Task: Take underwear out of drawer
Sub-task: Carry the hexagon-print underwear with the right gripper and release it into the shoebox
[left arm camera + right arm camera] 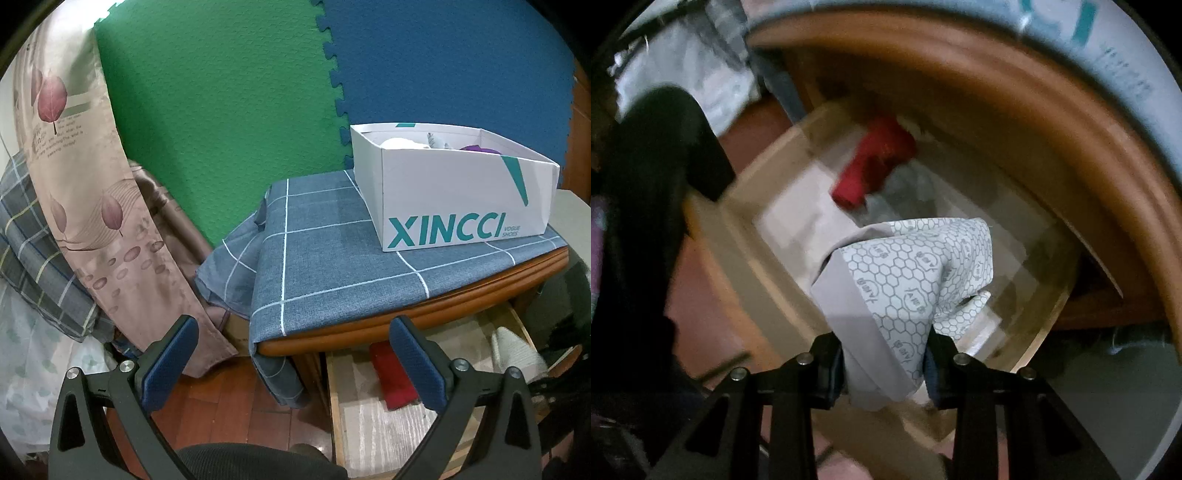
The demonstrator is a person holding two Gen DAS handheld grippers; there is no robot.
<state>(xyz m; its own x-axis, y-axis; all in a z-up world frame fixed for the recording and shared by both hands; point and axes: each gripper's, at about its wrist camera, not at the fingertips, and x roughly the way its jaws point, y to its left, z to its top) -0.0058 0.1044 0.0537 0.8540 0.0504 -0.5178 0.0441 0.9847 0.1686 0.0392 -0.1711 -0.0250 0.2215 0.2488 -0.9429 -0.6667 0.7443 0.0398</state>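
The right gripper [884, 363] is clamped on a pair of white underwear [916, 280] with a grey honeycomb print and a grey waistband, which hangs bunched between its 2 fingers above the open wooden drawer [746, 236]. A folded red garment [875, 162] lies further back in the drawer. The left gripper [291, 358] stands wide and holds nothing, in front of the desk [406, 317], whose top is covered by a blue checked cloth [332, 258]. A white shoe box [461, 199] sits on the cloth with a few items inside.
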